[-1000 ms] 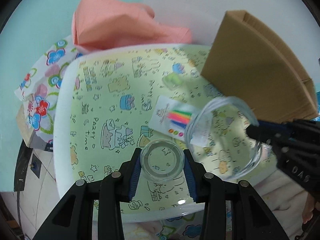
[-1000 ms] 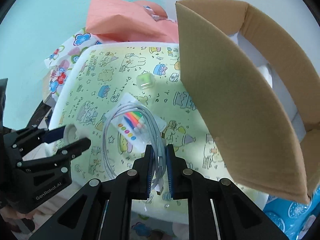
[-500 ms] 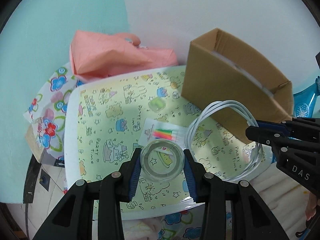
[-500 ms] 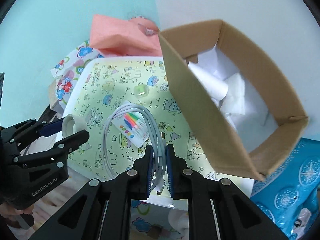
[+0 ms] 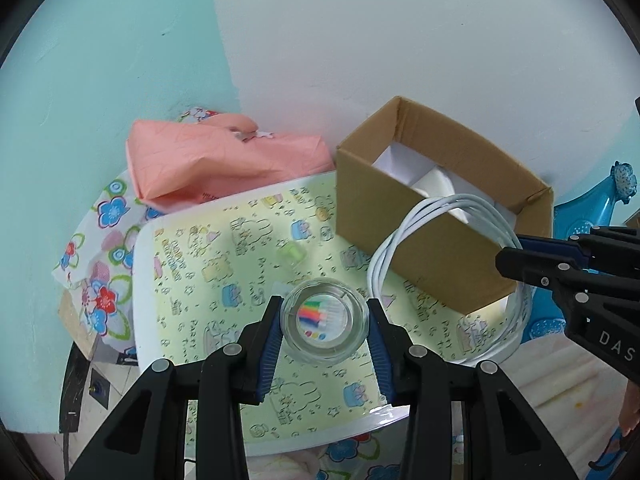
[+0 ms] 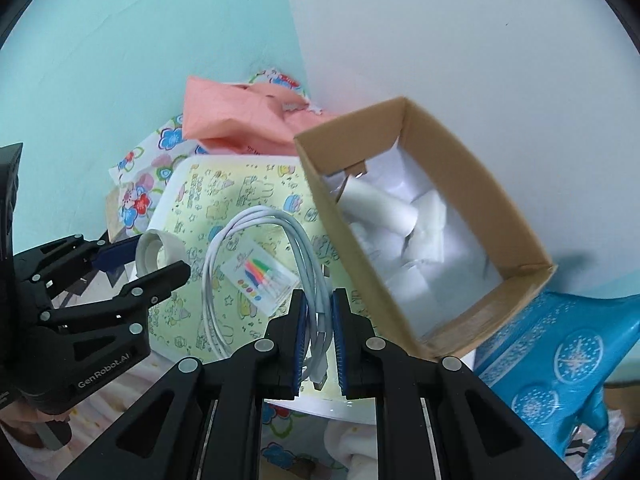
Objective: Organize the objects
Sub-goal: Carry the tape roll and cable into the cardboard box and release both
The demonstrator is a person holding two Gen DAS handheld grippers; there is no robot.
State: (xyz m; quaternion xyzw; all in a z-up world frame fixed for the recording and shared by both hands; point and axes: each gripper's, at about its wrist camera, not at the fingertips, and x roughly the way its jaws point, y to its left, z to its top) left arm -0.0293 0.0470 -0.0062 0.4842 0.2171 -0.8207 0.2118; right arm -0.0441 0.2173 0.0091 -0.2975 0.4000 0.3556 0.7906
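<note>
one cardboard box (image 6: 472,216) stands open on the right end of the patterned tray (image 5: 192,288), and inside it lie white pieces, probably rolls and folded paper, though the view is too soft to count them. one tape roll (image 5: 324,322), clear and round, is pinched between the pads of the left gripper (image 5: 324,326), up off the tray. one white cable (image 6: 256,264), coiled in several loops, hangs from the tightly closed right gripper (image 6: 319,330), just left of the box. one candle packet (image 6: 260,278) lies on the tray behind the cable loops. one small green object (image 5: 292,254) sits on the tray left of the box.
</note>
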